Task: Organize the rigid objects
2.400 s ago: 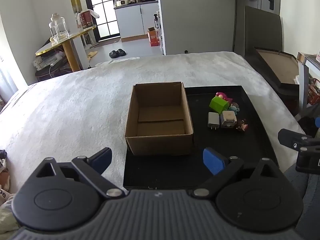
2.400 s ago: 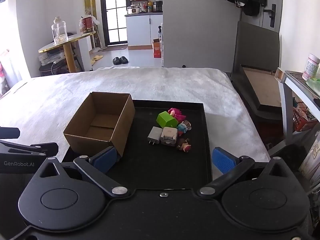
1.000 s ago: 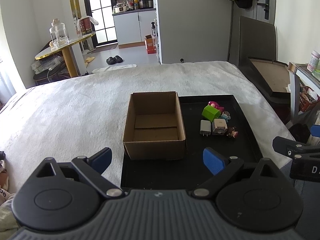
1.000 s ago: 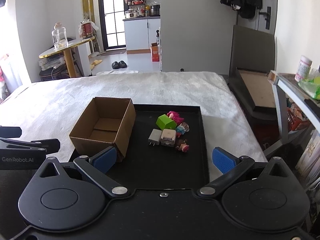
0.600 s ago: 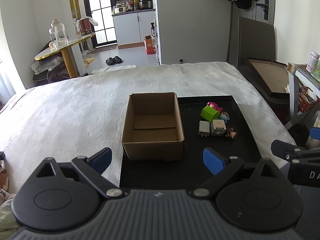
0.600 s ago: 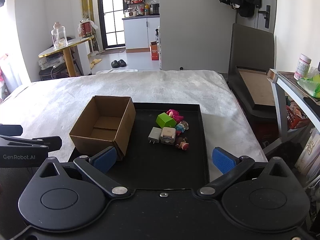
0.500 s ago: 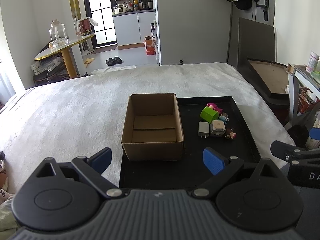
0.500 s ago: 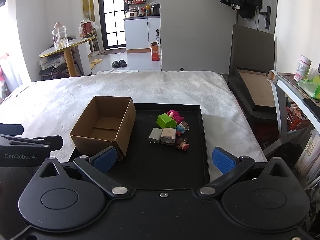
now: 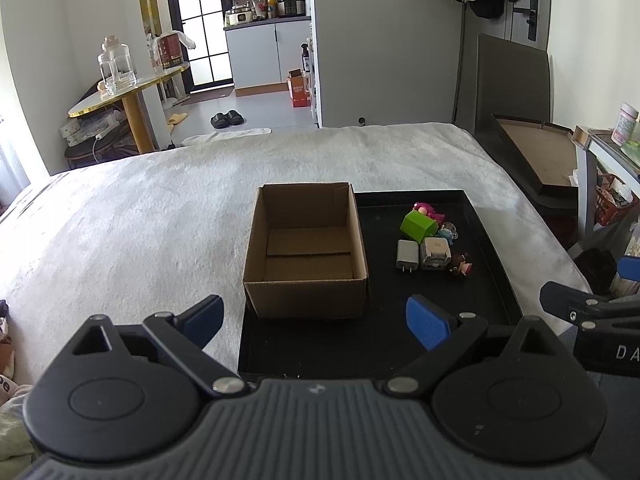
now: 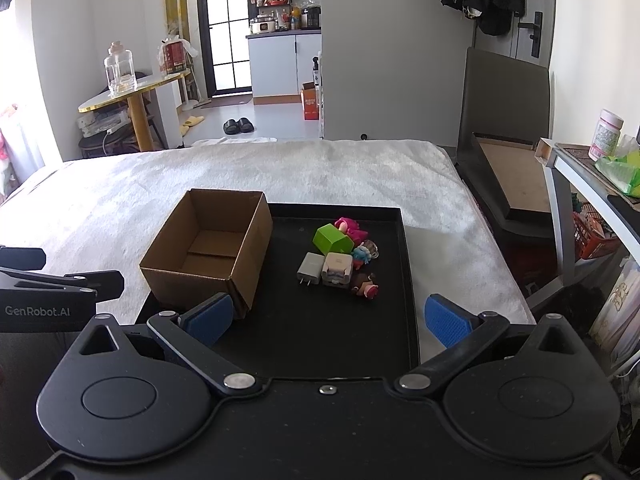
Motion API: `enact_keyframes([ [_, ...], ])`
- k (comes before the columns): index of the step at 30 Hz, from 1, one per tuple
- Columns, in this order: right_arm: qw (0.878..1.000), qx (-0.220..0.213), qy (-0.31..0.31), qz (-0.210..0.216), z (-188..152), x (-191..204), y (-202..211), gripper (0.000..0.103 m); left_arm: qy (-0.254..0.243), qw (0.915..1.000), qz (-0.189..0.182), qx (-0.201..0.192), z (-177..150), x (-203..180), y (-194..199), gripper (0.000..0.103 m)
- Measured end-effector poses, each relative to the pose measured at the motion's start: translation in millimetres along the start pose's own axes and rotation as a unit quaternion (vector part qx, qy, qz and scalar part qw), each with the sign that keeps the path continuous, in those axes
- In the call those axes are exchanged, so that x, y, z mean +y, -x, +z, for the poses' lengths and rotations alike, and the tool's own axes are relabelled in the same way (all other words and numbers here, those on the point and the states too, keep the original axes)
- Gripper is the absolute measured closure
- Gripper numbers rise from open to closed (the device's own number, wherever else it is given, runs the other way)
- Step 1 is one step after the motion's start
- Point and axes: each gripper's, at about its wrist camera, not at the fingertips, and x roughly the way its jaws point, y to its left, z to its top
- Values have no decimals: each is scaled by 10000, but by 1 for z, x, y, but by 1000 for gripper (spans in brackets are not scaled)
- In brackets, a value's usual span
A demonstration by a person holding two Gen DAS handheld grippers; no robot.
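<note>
An empty cardboard box (image 9: 306,248) (image 10: 208,250) stands open on the left part of a black tray (image 9: 492,280) (image 10: 320,340). To its right lies a cluster of small objects: a green block (image 9: 417,225) (image 10: 333,240), a pink figure (image 10: 348,227), a grey plug adapter (image 9: 407,253) (image 10: 311,267), a beige charger (image 9: 435,253) (image 10: 337,269) and a small doll (image 9: 461,266) (image 10: 365,286). My left gripper (image 9: 314,320) is open and empty, near the tray's front edge. My right gripper (image 10: 328,318) is open and empty, also at the tray's front.
The tray lies on a bed with a pale fuzzy cover (image 9: 140,220). A dark framed board (image 10: 512,176) leans at the right, beside a shelf (image 10: 580,176) with a jar. A round gold table (image 9: 128,92) stands far left.
Both grippers have drawn back and risen a little, so the box and tray look smaller and farther. Nothing on the tray has moved. Both grippers stay open.
</note>
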Motion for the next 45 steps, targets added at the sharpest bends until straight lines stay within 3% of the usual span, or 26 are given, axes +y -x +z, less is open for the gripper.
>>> enact_keyframes([
  [9,10000,24,-4,-9,-2,0,-3,0,20,10000,-2,48,0,3,-6,6],
  [34,9992,326,-110,210,-2,-12,-68,0,91,9991,60,409,13,22,-67,6],
  [45,9975,529,-303,365,3,-26,-106,11,36,9984,-48,560,25,9,-102,9],
])
